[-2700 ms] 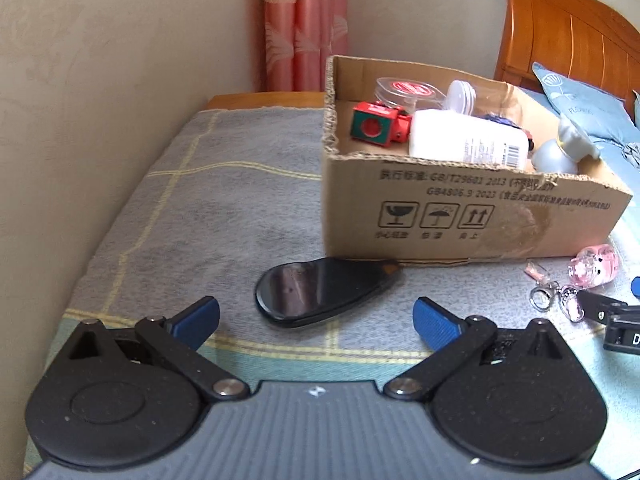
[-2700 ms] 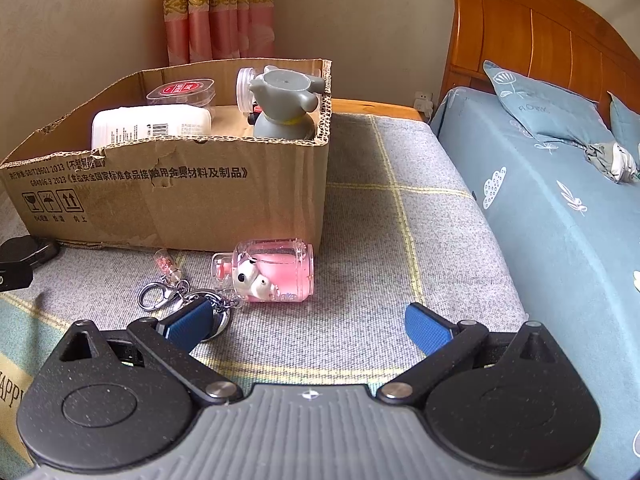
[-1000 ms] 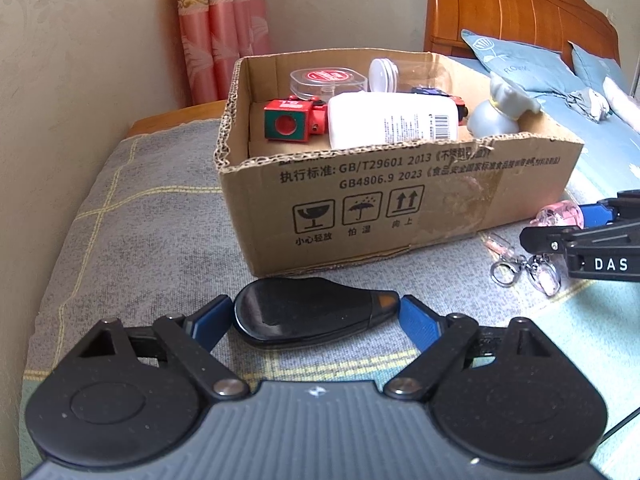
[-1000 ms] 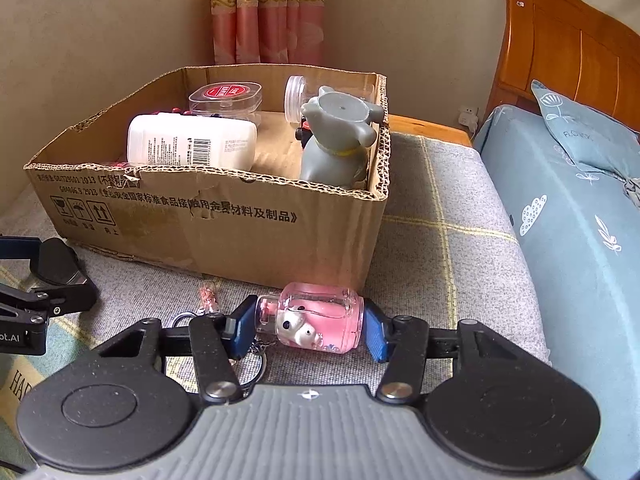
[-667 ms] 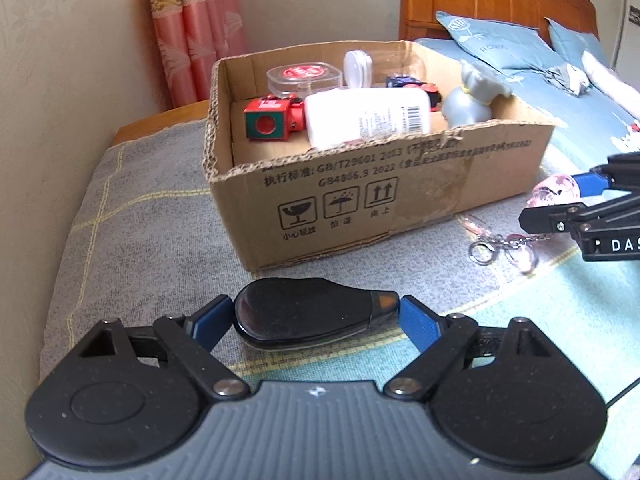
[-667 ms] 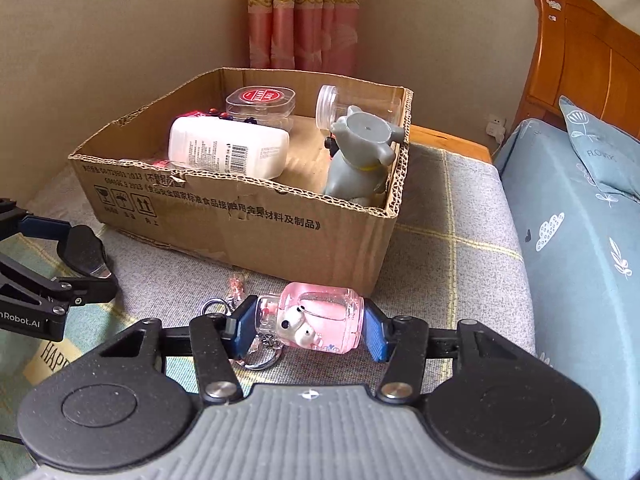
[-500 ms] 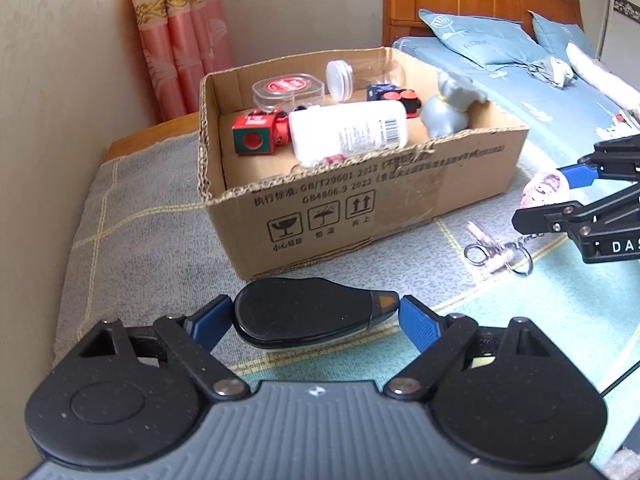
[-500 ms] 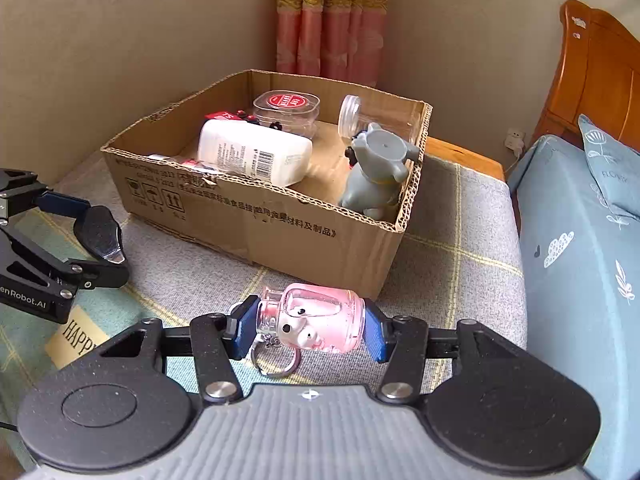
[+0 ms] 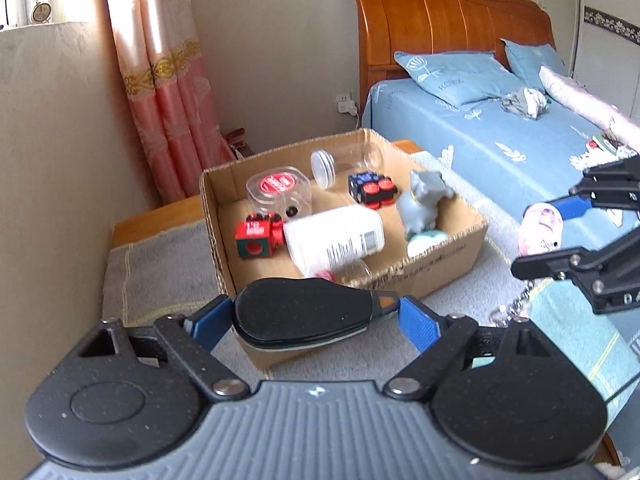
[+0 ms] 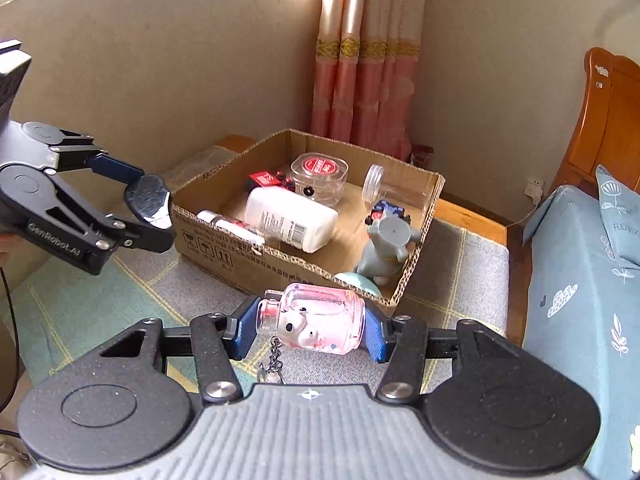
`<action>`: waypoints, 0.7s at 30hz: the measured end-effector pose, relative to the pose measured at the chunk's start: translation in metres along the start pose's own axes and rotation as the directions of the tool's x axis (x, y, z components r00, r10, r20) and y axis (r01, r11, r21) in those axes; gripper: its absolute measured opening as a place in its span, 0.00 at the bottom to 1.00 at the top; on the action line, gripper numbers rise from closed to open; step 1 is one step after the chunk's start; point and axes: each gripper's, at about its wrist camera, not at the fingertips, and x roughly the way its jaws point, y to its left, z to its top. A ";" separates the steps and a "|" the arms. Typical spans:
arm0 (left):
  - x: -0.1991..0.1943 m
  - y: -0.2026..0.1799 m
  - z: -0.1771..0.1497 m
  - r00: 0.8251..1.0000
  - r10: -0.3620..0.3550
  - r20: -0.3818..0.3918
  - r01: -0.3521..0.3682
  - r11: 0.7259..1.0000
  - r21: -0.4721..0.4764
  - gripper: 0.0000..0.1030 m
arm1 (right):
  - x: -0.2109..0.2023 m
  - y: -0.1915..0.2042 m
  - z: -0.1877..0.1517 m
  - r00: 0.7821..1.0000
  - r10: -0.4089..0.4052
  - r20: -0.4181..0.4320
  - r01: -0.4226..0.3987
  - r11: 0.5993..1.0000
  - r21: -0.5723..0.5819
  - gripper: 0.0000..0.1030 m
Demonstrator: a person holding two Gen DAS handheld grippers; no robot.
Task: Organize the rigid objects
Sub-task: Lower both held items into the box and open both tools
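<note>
My left gripper (image 9: 316,316) is shut on a flat black teardrop-shaped case (image 9: 304,312), held in the air before the cardboard box (image 9: 452,264). My right gripper (image 10: 310,326) is shut on a pink bottle keychain (image 10: 316,320) with a pig figure, its chain hanging below. The box (image 10: 256,260) holds a white bottle (image 10: 290,218), a grey elephant figure (image 10: 384,252), a clear tub with a red lid (image 10: 320,176), a clear jar (image 10: 380,184) and red and blue cubes. In the right wrist view the left gripper (image 10: 150,210) with the case hangs left of the box. The right gripper (image 9: 560,236) shows at the right edge.
The box sits on a grey checked cloth (image 10: 452,276) over a low table against the beige wall. A bed with blue sheets (image 9: 500,140) and a wooden headboard (image 9: 440,20) stands to the right. Pink curtains (image 10: 368,60) hang behind the box.
Both grippers have risen with their objects off the cloth, so the box now sits lower in view with its inside visible. The keychain's ring has left the cloth.
</note>
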 end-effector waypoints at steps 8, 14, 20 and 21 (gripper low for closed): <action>0.039 0.016 0.034 1.000 0.026 0.008 -0.026 1.000 -0.012 0.86 | -0.011 -0.006 0.029 0.998 -0.016 0.062 0.016 1.000 -0.014 0.56; 0.058 0.021 0.034 0.996 0.092 0.024 -0.091 0.995 -0.038 0.92 | -0.003 -0.017 0.056 0.997 0.001 0.078 -0.003 1.000 0.022 0.56; 0.045 0.022 0.026 0.994 0.100 0.048 -0.097 0.993 -0.071 0.98 | 0.005 -0.021 0.075 0.996 -0.004 0.087 0.001 0.999 0.038 0.56; 0.040 0.021 0.024 0.993 0.101 0.056 -0.097 0.993 -0.071 0.99 | 0.007 -0.021 0.078 0.997 -0.003 0.083 0.000 0.999 0.037 0.56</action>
